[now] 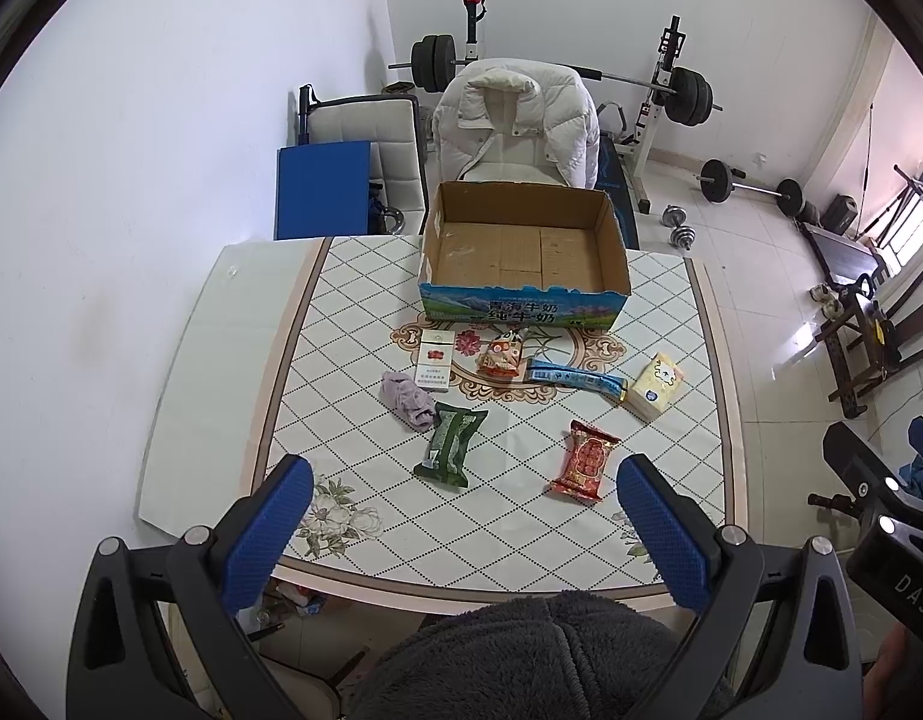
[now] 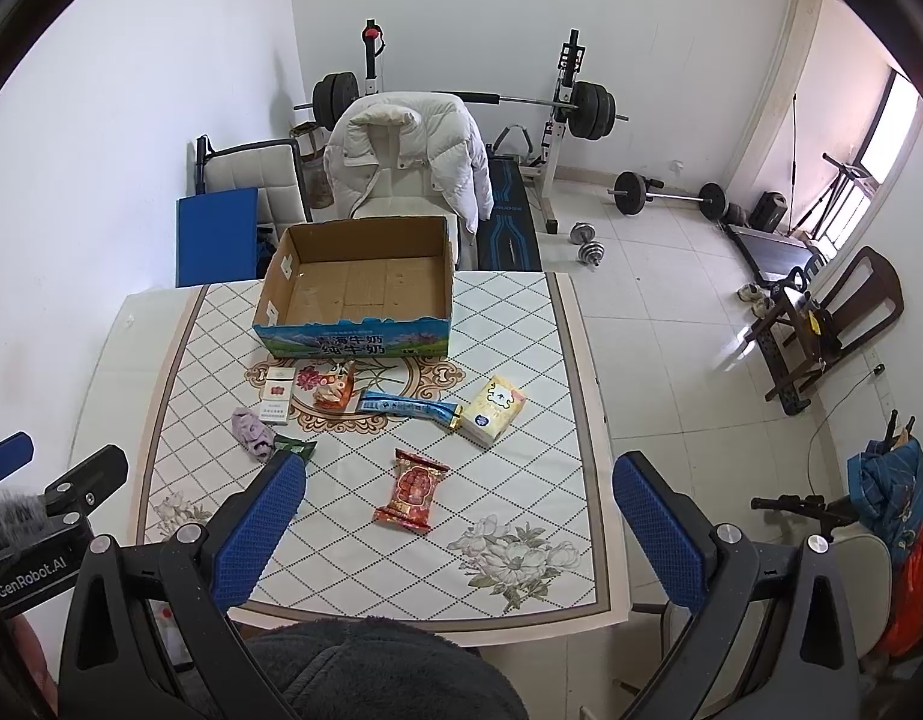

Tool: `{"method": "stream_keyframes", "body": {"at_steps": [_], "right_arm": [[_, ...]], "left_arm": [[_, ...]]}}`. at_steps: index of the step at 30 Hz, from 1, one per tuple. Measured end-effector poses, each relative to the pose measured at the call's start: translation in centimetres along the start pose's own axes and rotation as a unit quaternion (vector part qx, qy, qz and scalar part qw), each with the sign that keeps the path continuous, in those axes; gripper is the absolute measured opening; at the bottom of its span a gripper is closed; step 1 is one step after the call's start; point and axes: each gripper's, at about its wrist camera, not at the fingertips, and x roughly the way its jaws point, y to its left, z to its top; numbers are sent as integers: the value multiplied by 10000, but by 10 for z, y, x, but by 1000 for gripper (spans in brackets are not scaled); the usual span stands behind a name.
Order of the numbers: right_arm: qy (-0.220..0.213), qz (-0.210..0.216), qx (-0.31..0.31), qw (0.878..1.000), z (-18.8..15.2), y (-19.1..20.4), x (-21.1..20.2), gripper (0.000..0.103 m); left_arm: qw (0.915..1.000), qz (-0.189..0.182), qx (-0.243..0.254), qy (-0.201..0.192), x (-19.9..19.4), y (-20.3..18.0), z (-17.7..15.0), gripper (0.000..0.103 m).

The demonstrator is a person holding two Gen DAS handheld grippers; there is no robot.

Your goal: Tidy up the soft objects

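Observation:
An empty open cardboard box (image 1: 524, 252) (image 2: 359, 282) stands at the far side of the table. In front of it lie a purple cloth (image 1: 406, 399) (image 2: 252, 432), a green packet (image 1: 450, 447) (image 2: 293, 449), a red snack packet (image 1: 584, 459) (image 2: 412, 487), a yellow tissue pack (image 1: 653, 387) (image 2: 493, 409), a blue tube (image 1: 575, 378) (image 2: 410, 407), an orange snack bag (image 1: 500, 354) (image 2: 335, 390) and a cigarette box (image 1: 432, 360) (image 2: 275, 401). My left gripper (image 1: 464, 519) and right gripper (image 2: 458, 513) are both open and empty, held above the near table edge.
The patterned table (image 1: 353, 312) (image 2: 521, 336) reaches a white wall on the left. A chair with a white jacket (image 1: 515, 120) (image 2: 407, 150) stands behind the box. Weights and a barbell rack (image 1: 671, 90) fill the floor beyond and to the right.

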Motion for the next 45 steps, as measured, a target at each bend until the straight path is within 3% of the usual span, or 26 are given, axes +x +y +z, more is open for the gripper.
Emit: {"method": "stream_keyframes", "body": {"at_steps": [8,13,18,21,25,31,33,34,35,36,37,38,39,45], "right_arm": [[208,55,163,9996,6,-2,30,103],[984,268,374,9941,3,-2,122,103],[2007,457,444,9776,-17,14,249,103],[2545,470,511,9646,-39,21,320,103],[3188,374,641,9449,-69,32,402,103],[3757,236,715,9237,-104,45,477,100],[3833,233,704,9206,-112,50,488,97],[3877,259,730,9185,-116,51,492,95],[3928,272,759,9161,-120,52,496,88],[3988,295,790,9131,-126,53,501,79],[4036,313,826,9107,-130,53,503,74],[4074,330,741,9096,-134,54,506,59],[4085,341,768,9089,-139,53,508,53],[3904,589,674,9163,-151,49,495,48]], "left_arm": [[10000,72,-58,26,23,6,11,103],[9967,259,-608,471,97,43,24,103],[9916,289,-547,1140,196,59,19,103],[9849,195,-337,1689,264,56,5,98],[9707,46,-88,2403,347,43,-16,78],[9452,-203,-73,3256,435,32,-42,76],[9398,-286,-129,3403,450,30,-48,75],[9379,-329,-155,3450,454,30,-50,65],[9366,-363,-201,3478,457,29,-53,51],[9357,-353,-230,3502,458,29,-55,45],[9365,-347,-256,3479,459,29,-56,43],[9380,-352,-309,3435,456,29,-57,40],[9403,-338,-332,3372,452,27,-58,38],[9516,-77,-305,3057,409,9,-63,32]]}}
